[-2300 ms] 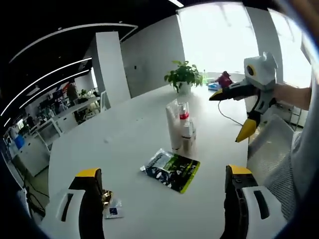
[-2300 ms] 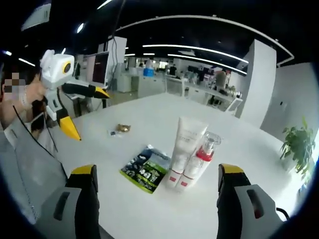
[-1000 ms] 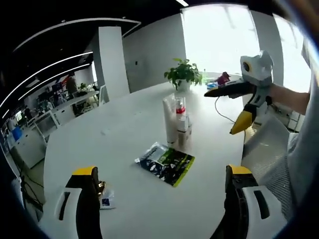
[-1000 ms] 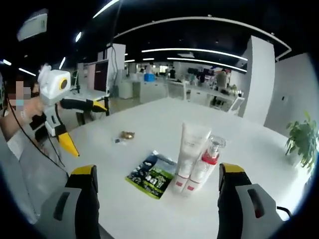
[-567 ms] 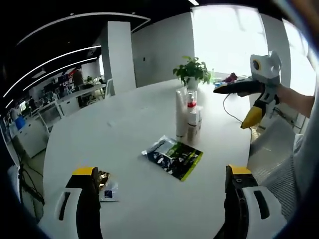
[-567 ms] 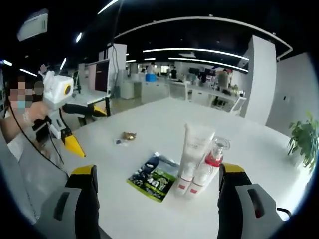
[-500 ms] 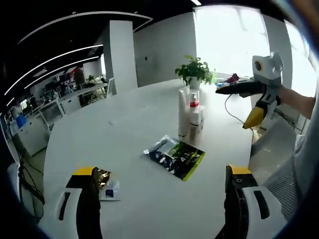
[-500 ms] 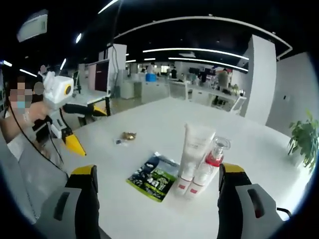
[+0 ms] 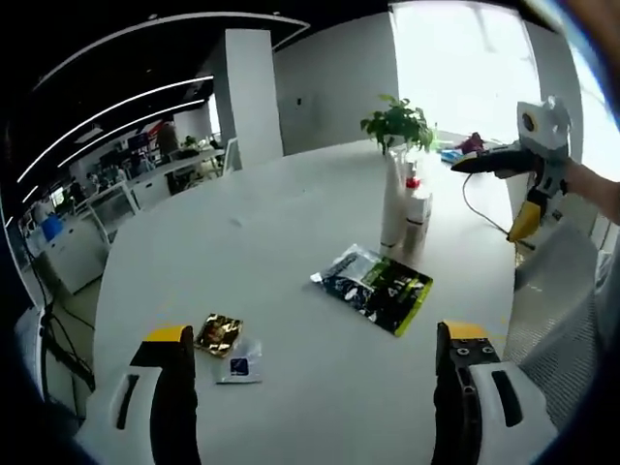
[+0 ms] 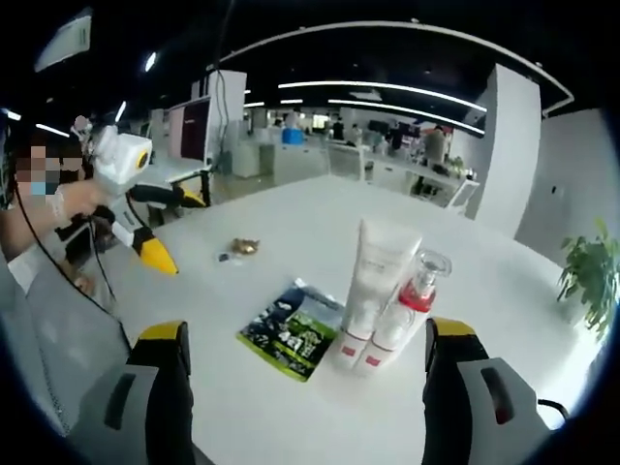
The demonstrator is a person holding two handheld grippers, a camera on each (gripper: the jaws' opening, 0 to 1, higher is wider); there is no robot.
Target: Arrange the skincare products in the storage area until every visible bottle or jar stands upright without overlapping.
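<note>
- Right gripper view: your right claw [image 10: 302,387] has its jaws spread wide and holds nothing; it hangs above the near edge of the white worktop [image 10: 291,223].
- Directly ahead of this claw, between its two jaws, stands the cluster of skincare products: a white tube [image 10: 364,289] upright on its cap, and touching it on its right a clear pump bottle [image 10: 405,308] with a red collar, tilted against the tube. A smaller container appears to sit at their base; you cannot make it out clearly.
- Just beside the tube, to its left, a green and black sachet [image 10: 291,330] lies flat on the worktop. Its long axis runs diagonally.
- Left gripper view: your left claw [image 9: 310,392] is likewise spread wide and empty. The left claw [image 10: 167,229] appears in the right gripper view at the far left, well apart from the products.
- From the left claw, the tube [image 9: 391,205] and pump bottle [image 9: 417,211] lie far ahead and to the right, beyond the sachet [image 9: 373,286]. A small gold wrapper [image 9: 219,334] lies near the left jaw.
- Judgement: your right claw is the nearer one. The leaning bottle is the likely first item to correct. Approach straight ahead and close across its body, not along its height.
</note>
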